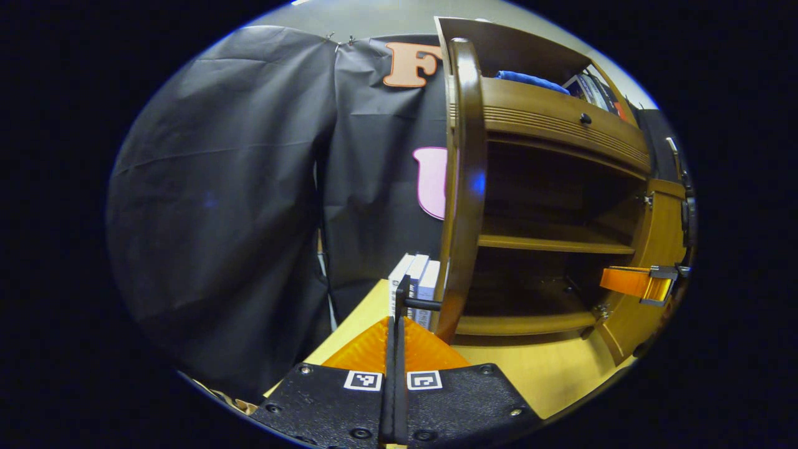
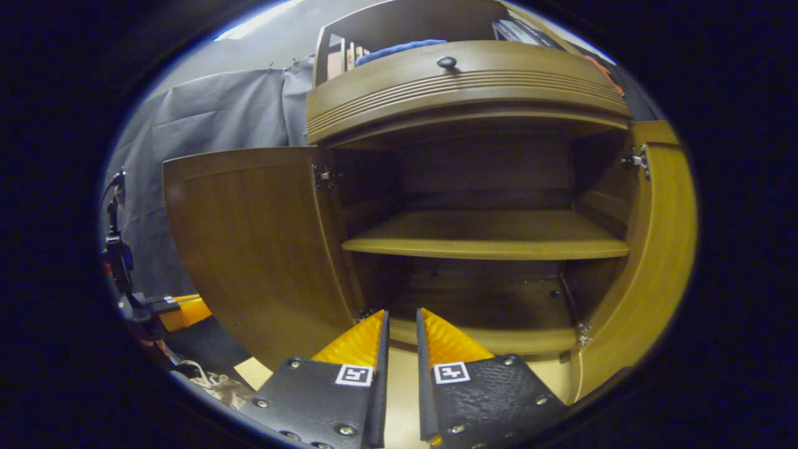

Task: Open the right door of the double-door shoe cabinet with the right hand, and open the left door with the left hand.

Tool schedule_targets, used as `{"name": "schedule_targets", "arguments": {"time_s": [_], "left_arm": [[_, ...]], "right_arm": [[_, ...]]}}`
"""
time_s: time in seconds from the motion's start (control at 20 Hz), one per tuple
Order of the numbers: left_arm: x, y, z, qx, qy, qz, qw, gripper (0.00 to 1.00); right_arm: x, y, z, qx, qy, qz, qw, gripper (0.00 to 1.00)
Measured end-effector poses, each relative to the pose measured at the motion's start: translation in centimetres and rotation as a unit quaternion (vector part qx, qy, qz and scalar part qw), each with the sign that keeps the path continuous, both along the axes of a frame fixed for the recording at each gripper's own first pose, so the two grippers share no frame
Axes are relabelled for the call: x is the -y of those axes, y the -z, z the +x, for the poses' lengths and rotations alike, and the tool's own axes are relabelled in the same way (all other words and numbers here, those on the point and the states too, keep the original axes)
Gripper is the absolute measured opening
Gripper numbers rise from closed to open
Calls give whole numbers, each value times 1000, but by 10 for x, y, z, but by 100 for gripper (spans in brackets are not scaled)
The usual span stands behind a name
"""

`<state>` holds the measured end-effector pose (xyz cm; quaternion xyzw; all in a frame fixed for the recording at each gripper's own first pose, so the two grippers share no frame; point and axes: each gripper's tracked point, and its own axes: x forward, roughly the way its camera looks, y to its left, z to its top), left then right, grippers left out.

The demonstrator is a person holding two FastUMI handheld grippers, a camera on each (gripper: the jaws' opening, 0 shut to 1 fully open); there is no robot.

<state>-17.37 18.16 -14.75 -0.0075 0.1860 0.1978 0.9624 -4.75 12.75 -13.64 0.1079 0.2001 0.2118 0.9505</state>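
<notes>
left gripper fingers pinched on left door handle, door swung wide | right gripper fingers slightly apart, empty, facing cabinet | right door open | risk: overpulling strains left hinge

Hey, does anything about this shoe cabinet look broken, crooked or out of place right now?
Nothing stands out. Both doors, left door and right door, hang open on their hinges, and the shelf sits level and bare.

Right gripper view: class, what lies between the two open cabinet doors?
The cabinet's open interior: one bare shelf between the left door and right door.
</notes>
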Motion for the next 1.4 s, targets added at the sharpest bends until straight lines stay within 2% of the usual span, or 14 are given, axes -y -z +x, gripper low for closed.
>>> {"name": "schedule_targets", "arguments": {"time_s": [0.3, 0.55, 0.7, 1.05, 1.25, 1.4], "left_arm": [[-7, -22, 2, -6, 3, 65, 998, 1], [-3, -49, -1, -13, 13, 130, 991, 1], [0, -75, 0, 1, 19, 162, 987, 0], [5, -127, 5, 58, 1, 170, 984, 0], [21, -170, 16, 114, 7, 178, 977, 0], [47, -183, 34, 146, 44, 167, 974, 2]], "right_arm": [[-30, 3, 10, -2, -35, 6, 999, 22], [-38, 4, 14, -1, -46, 7, 999, 21], [-35, 6, 15, 1, -45, 2, 999, 22], [-12, 4, 15, 9, -27, -10, 1000, 21], [5, 3, 11, 9, -15, -19, 1000, 21], [17, -2, 8, 14, -4, -22, 1000, 21]]}}
